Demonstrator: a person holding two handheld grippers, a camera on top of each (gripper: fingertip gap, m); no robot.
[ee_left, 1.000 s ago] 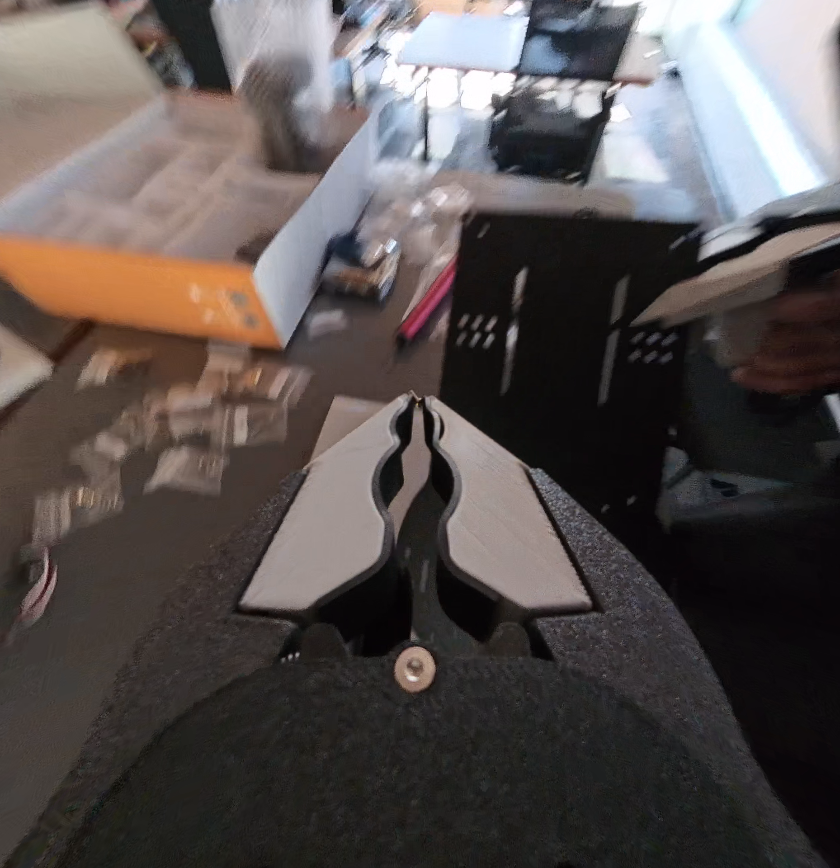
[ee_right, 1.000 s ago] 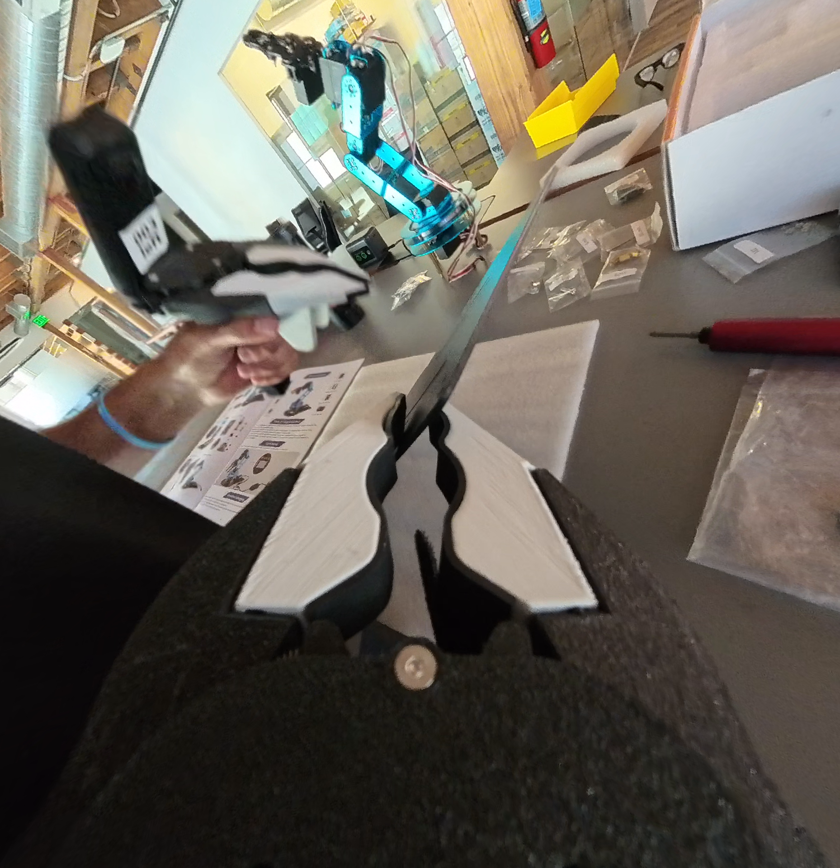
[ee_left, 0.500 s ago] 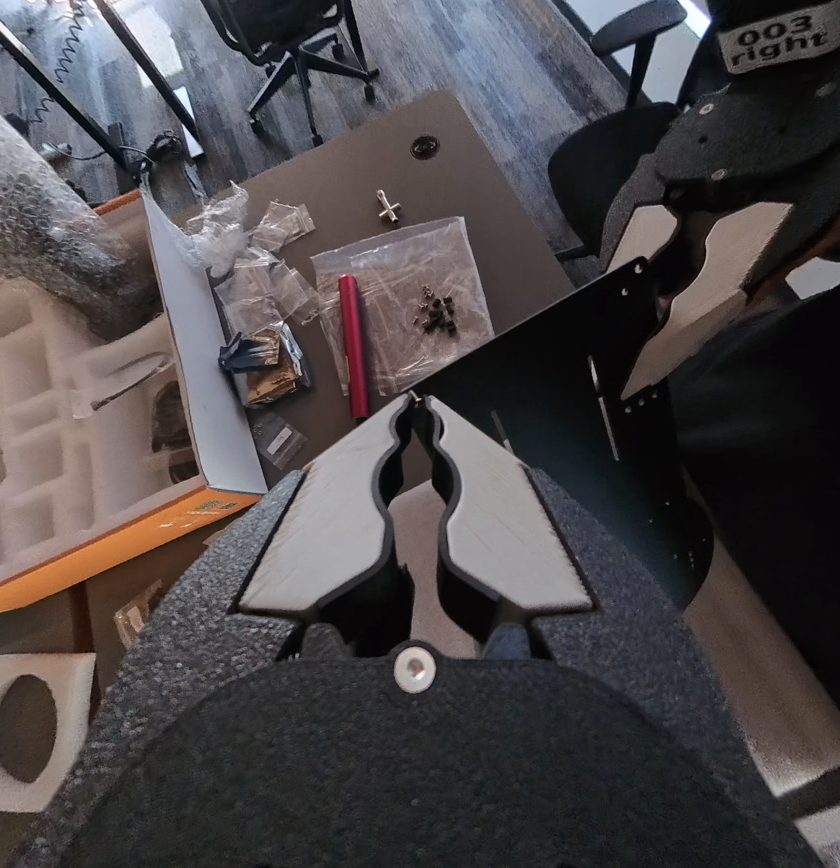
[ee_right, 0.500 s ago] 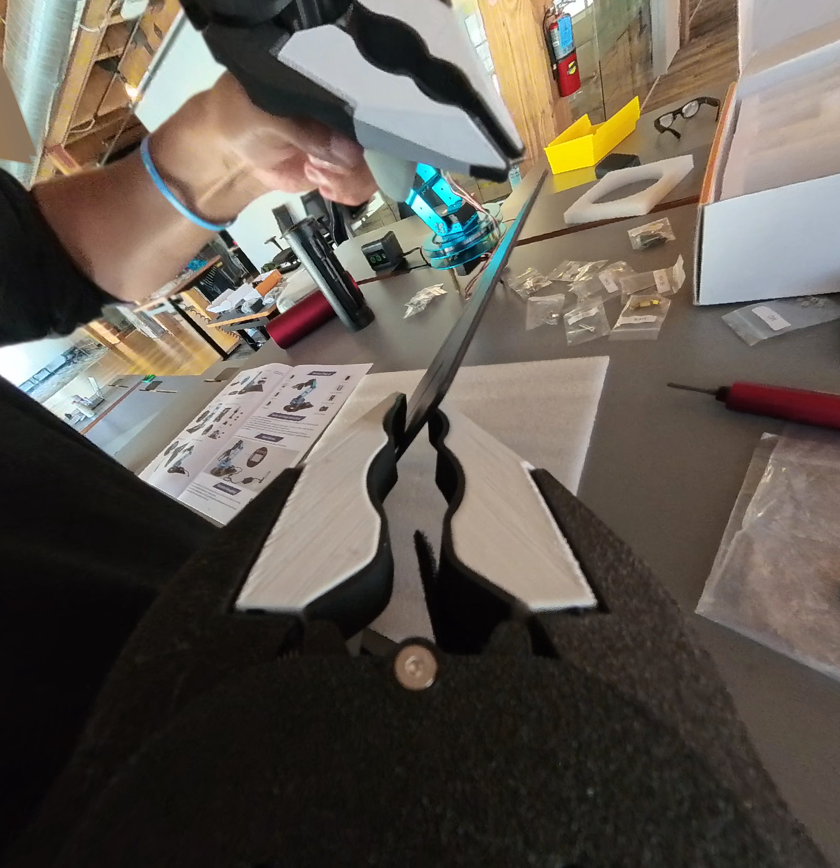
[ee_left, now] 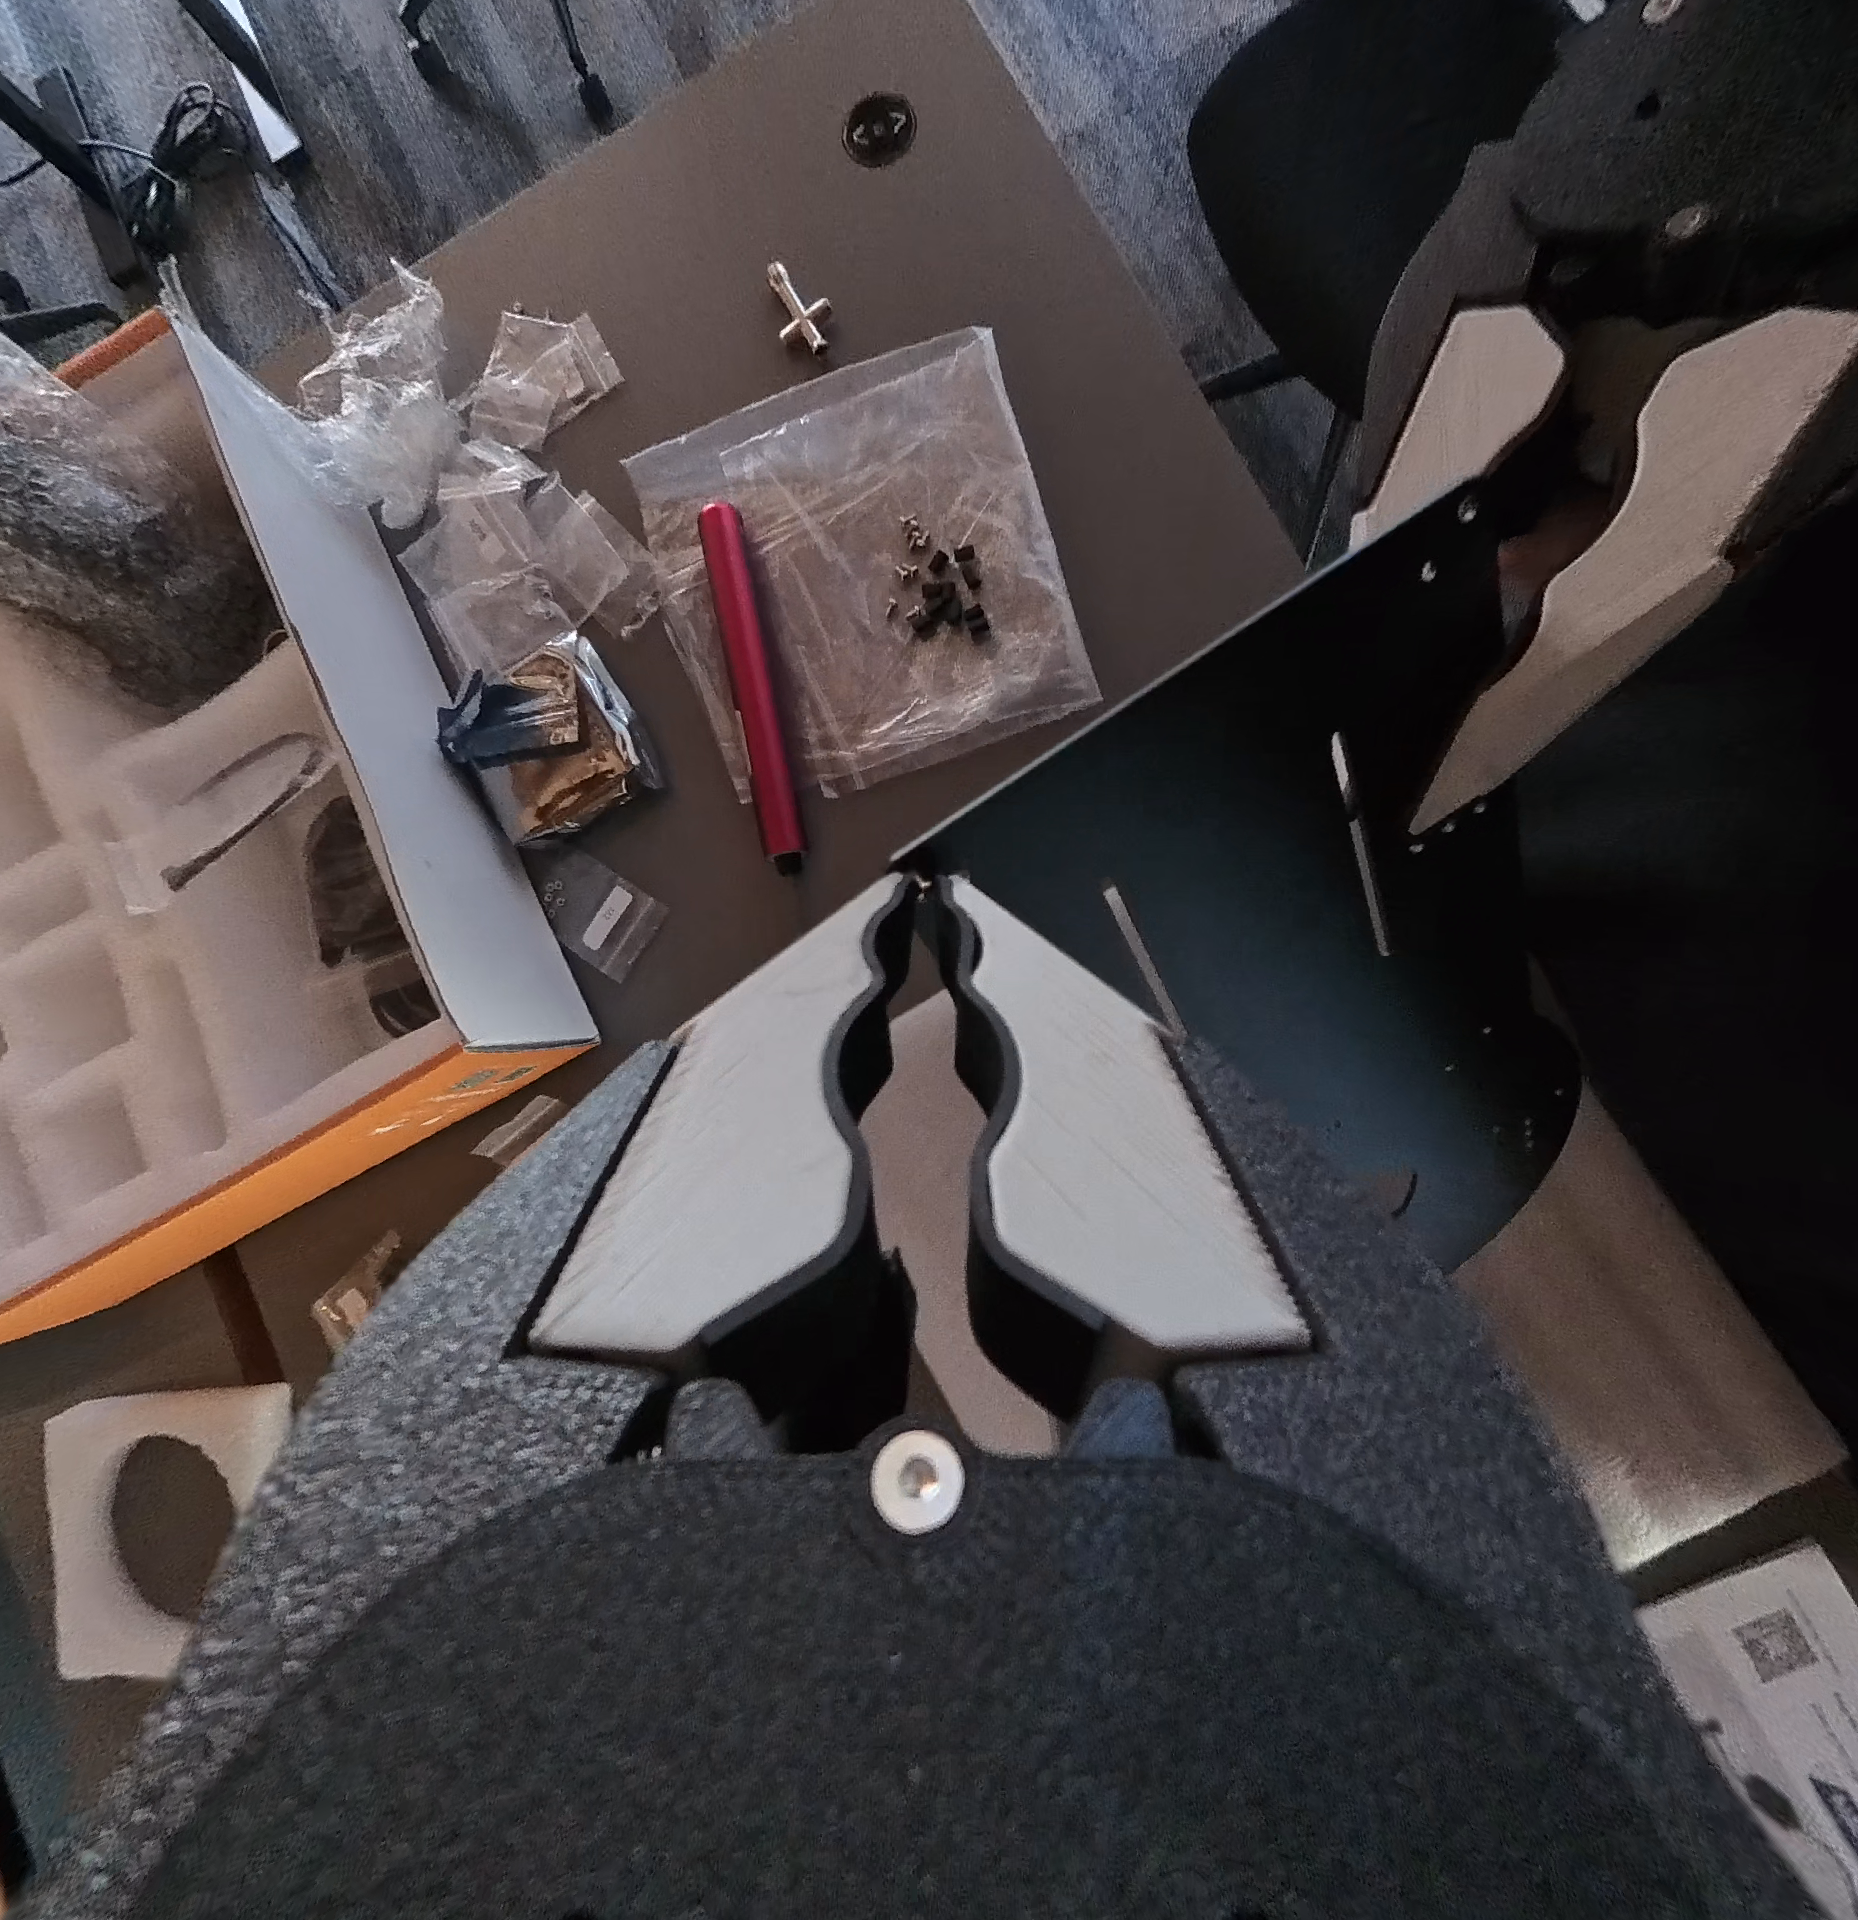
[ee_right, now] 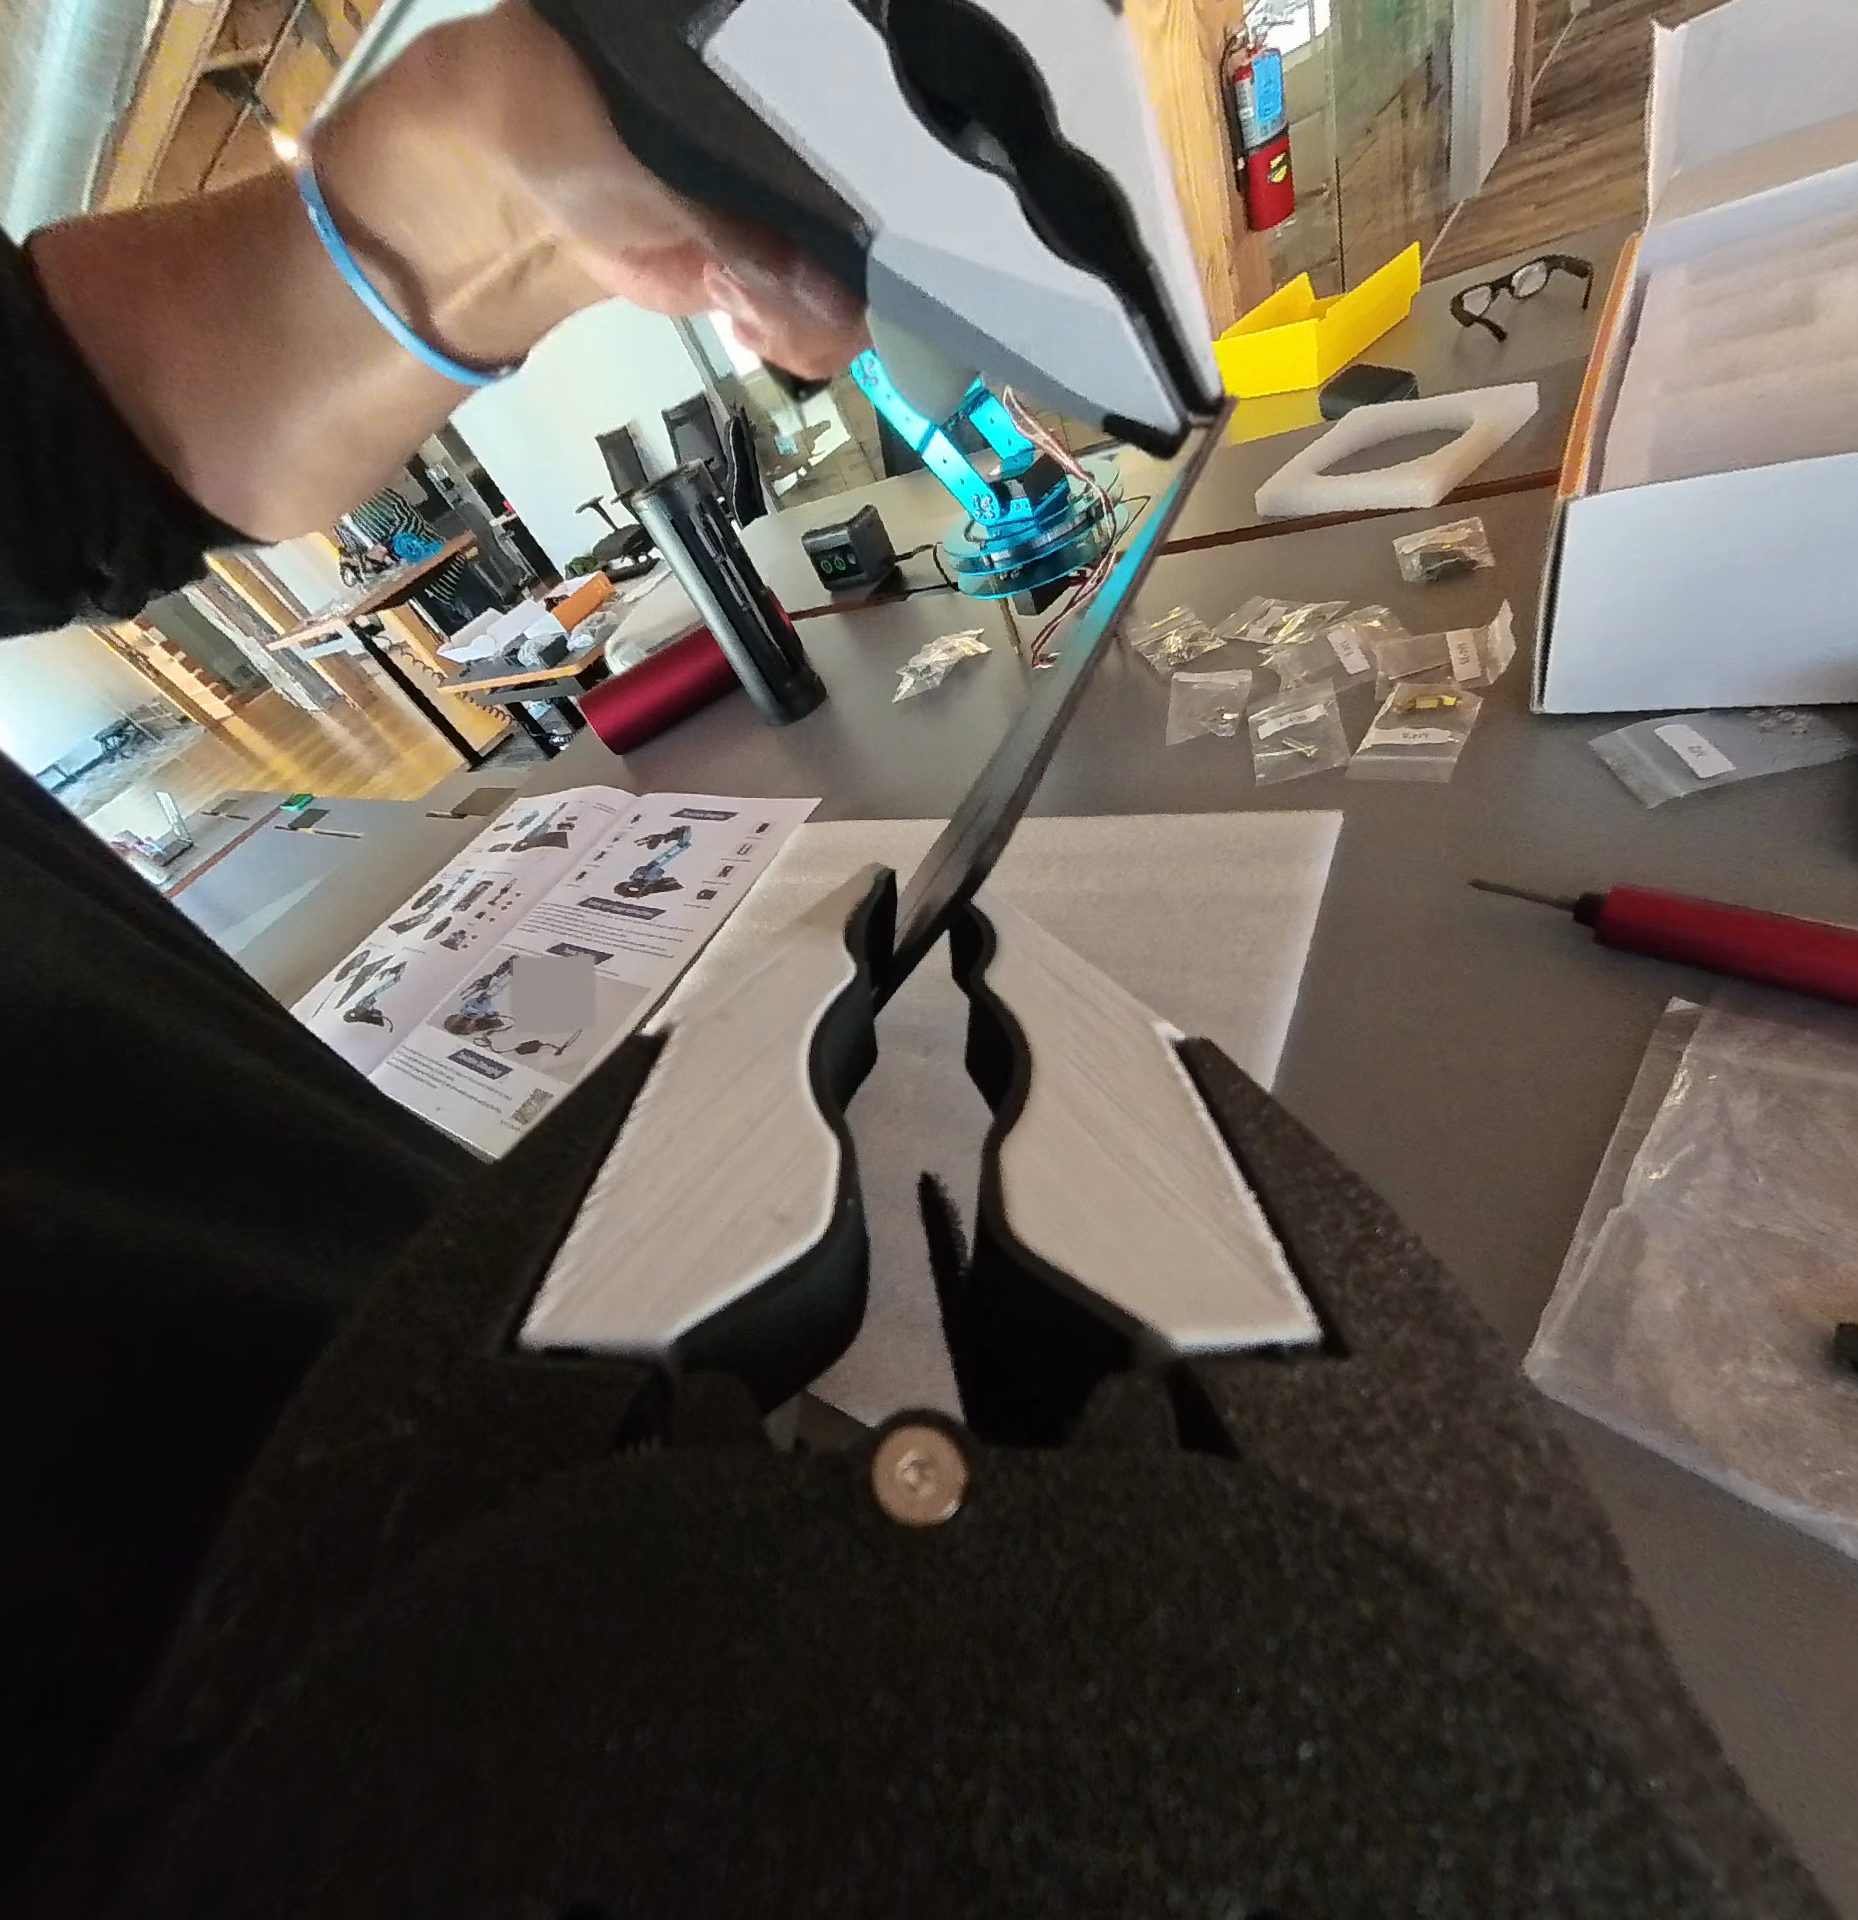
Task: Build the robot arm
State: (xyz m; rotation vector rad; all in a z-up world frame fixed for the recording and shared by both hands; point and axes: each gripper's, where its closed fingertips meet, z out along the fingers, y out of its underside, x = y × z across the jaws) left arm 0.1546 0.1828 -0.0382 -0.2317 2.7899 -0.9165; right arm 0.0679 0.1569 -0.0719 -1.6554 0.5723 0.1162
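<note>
the black plate [ee_right: 1050, 717] hung edge-up over the worktop [ee_right: 1424, 935], its long axis running from the right gripper [ee_right: 920, 920] to the left gripper [ee_left: 925, 883]. right fingers were clamped on the near edge; left fingers were closed at the far corner (small screw between the tips).

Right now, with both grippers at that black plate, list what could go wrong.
1. The right gripper pinches the black plate only at its edge, so it may pivot or slip.
2. The left gripper tips sit shut at the plate's corner; a nudge could twist it loose.
3. A dropped plate could land on the bag of small screws and red screwdriver.
</note>
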